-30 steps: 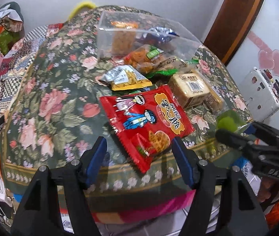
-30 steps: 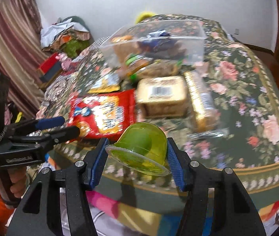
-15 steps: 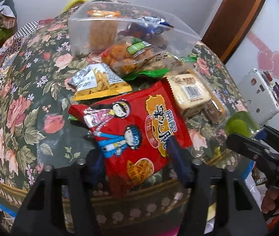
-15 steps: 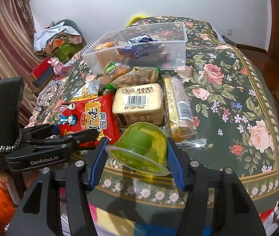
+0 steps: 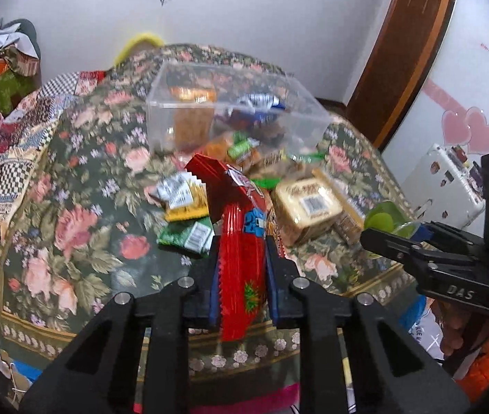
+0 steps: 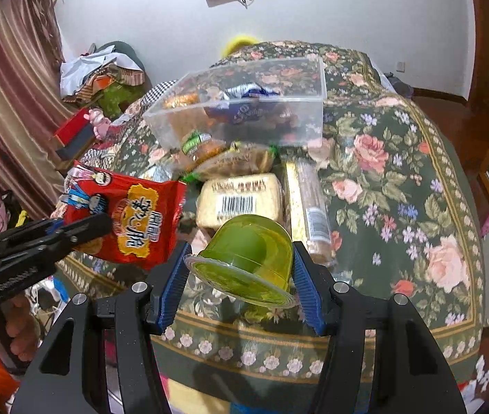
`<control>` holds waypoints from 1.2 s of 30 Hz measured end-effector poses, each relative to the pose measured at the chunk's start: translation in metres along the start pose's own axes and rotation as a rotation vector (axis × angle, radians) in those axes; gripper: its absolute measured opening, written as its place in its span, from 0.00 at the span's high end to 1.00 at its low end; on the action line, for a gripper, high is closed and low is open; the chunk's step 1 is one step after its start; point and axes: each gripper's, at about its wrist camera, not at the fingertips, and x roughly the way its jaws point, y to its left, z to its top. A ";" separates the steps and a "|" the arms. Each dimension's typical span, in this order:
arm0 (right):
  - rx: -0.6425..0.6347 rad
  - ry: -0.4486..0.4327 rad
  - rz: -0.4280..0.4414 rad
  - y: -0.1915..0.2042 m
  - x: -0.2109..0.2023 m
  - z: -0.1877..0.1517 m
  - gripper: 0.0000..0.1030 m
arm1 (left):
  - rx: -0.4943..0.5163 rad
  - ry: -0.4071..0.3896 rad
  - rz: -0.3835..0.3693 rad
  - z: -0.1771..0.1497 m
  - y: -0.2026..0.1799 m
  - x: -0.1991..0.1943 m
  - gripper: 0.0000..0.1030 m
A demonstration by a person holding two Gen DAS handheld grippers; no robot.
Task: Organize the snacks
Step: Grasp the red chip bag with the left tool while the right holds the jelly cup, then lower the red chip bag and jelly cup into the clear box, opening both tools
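Even indoor light is seen; straight lines are bent by fisheye distortion, corners are vignetted black, and slight blur is noted.

Left gripper (image 5: 241, 272) raised off table, blue pads clamped tight on red snack bag (image 5: 241, 241). Right gripper (image 6: 241, 269) level beside it, fingers spread wider, pinching green jelly cup (image 6: 248, 258) by its sides.

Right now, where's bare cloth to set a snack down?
Free: floral cloth right of the long biscuit sleeve, and the cloth left of the yellow packet. Crowded: the heap between the clear box and the barcode bread pack.
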 end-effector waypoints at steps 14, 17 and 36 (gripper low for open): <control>-0.066 -0.108 -0.013 0.003 -0.013 0.053 0.47 | 0.025 -0.142 0.023 0.056 -0.002 -0.030 0.80; -0.079 -0.137 -0.020 0.003 -0.013 0.068 0.47 | 0.026 -0.158 0.030 0.072 0.000 -0.028 0.80; -0.080 -0.171 -0.047 -0.015 0.043 0.144 0.47 | -0.033 -0.183 0.024 0.170 0.027 0.051 0.80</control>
